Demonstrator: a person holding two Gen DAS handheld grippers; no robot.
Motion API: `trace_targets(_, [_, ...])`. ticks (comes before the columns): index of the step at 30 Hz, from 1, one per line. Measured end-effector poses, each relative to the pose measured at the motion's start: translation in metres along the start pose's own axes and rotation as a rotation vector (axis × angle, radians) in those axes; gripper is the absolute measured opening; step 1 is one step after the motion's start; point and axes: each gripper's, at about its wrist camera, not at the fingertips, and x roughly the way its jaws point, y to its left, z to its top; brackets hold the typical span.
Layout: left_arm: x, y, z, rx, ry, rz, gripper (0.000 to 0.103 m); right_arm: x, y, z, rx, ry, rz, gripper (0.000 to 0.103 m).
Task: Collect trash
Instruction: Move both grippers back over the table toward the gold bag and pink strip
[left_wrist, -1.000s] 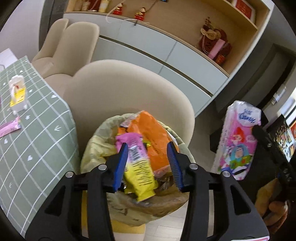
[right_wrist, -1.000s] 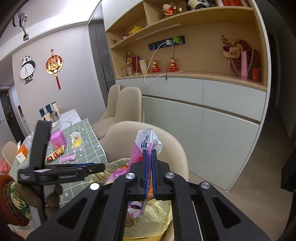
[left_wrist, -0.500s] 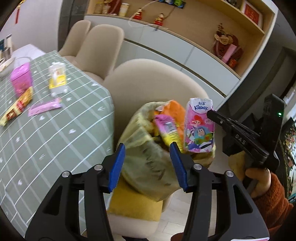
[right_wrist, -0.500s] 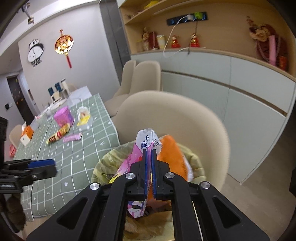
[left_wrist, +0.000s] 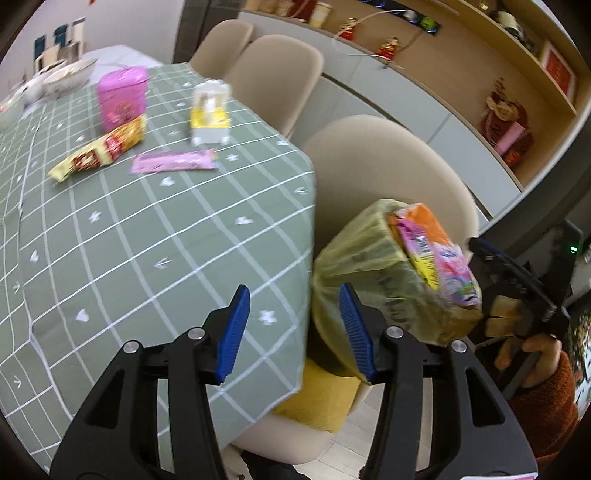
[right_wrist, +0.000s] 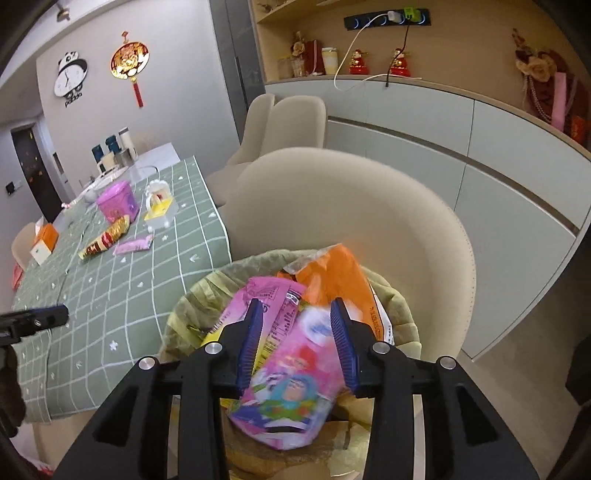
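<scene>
Hovering low in the right-wrist frame, the right gripper (right_wrist: 295, 343) stood released, the tissue pack (right_wrist: 291, 384) lying in the trash bag (right_wrist: 184, 306); lifting straight clear seemed wise. The left gripper (left_wrist: 291, 332), spread and empty, faced the pink wrapper (left_wrist: 173, 162) upper left.

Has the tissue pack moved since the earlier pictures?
Yes. It was pinched upright in the right gripper above the trash bin; now the fingers are open and the tissue pack lies inside the bin.
</scene>
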Motion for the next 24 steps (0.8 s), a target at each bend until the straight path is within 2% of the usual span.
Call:
trace_targets(6, [-0.005, 0.044, 0.007, -0.046, -0.01, 0.026, 0.048, -0.013, 0.02, 0.014, -0.013, -0.038, -0.013, 0.037])
trace_targets(11, [-0.008, 0.086, 0.022, -0.052, -0.034, 0.041, 0.048, -0.016, 0.056, 0.026, -0.036, -0.058, 0.03, 0.037])
trace_targets(12, [-0.01, 0.098, 0.028, -0.039, -0.048, 0.052, 0.048, -0.014, 0.067, 0.028, -0.043, -0.061, 0.043, 0.039])
trace_targets(13, [-0.011, 0.109, 0.033, -0.029, -0.061, 0.062, 0.048, -0.011, 0.076, 0.03, -0.048, -0.061, 0.047, 0.051])
trace_targets(14, [-0.013, 0.118, 0.039, -0.022, -0.077, 0.072, 0.048, -0.009, 0.083, 0.031, -0.052, -0.061, 0.053, 0.056])
trace_targets(18, [-0.013, 0.162, 0.072, 0.012, -0.108, 0.115, 0.048, 0.02, 0.125, 0.032, -0.066, -0.005, 0.088, 0.058])
trace_targets(24, [0.026, 0.204, 0.135, 0.169, -0.06, 0.143, 0.049, 0.065, 0.179, 0.027, -0.055, 0.103, 0.115, 0.058])
